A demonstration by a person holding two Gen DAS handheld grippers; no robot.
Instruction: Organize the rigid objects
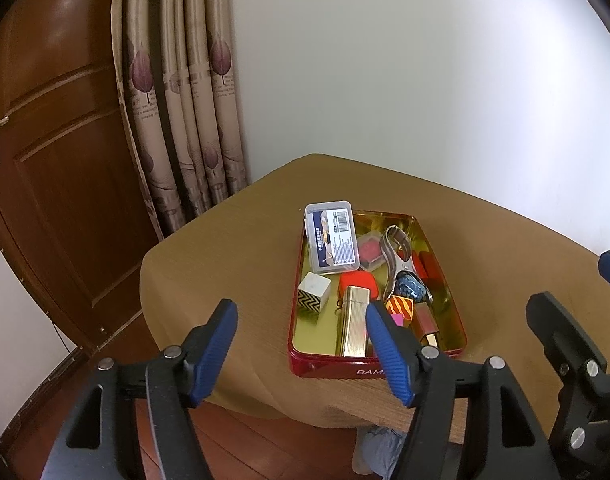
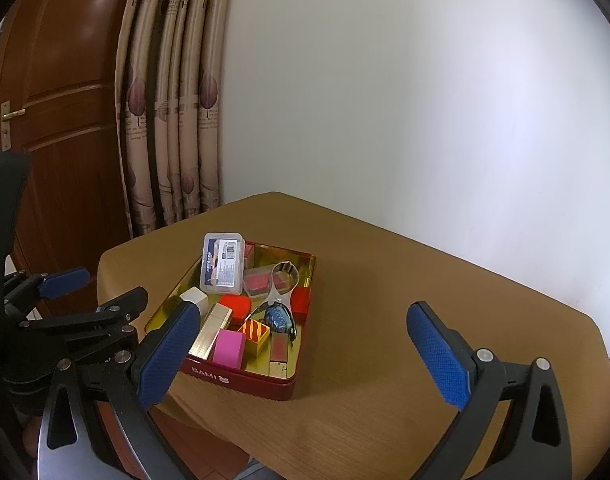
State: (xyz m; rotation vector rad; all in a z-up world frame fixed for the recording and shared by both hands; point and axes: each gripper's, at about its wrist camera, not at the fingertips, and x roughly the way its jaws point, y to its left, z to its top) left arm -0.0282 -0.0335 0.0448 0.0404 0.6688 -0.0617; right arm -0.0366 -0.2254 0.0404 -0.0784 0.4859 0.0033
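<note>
A red tin with a gold inside (image 1: 329, 366) (image 2: 241, 380) stands on the brown-clothed table (image 1: 225, 272) (image 2: 385, 320). It holds several small things: a clear plastic case (image 1: 332, 236) (image 2: 223, 262) leaning on the far rim, a gold lighter (image 1: 353, 320) (image 2: 211, 332), a white cube with chevrons (image 1: 314, 292), a red block (image 1: 355, 282), an orange striped cube (image 1: 399, 306) (image 2: 257, 332), a pink block (image 2: 227, 348), and a silver metal tool (image 1: 395, 252) (image 2: 283, 280). My left gripper (image 1: 305, 352) is open just short of the tin's near-left corner. My right gripper (image 2: 305, 360) is open at the tin's near-right side. Neither holds anything.
A brown wooden door (image 1: 57, 152) and patterned curtains (image 1: 185, 100) stand to the left, beyond the table's edge. A white wall (image 2: 425, 120) runs behind the table. Bare cloth lies to the right of the tin. The wooden floor (image 1: 241, 440) shows below the table's near edge.
</note>
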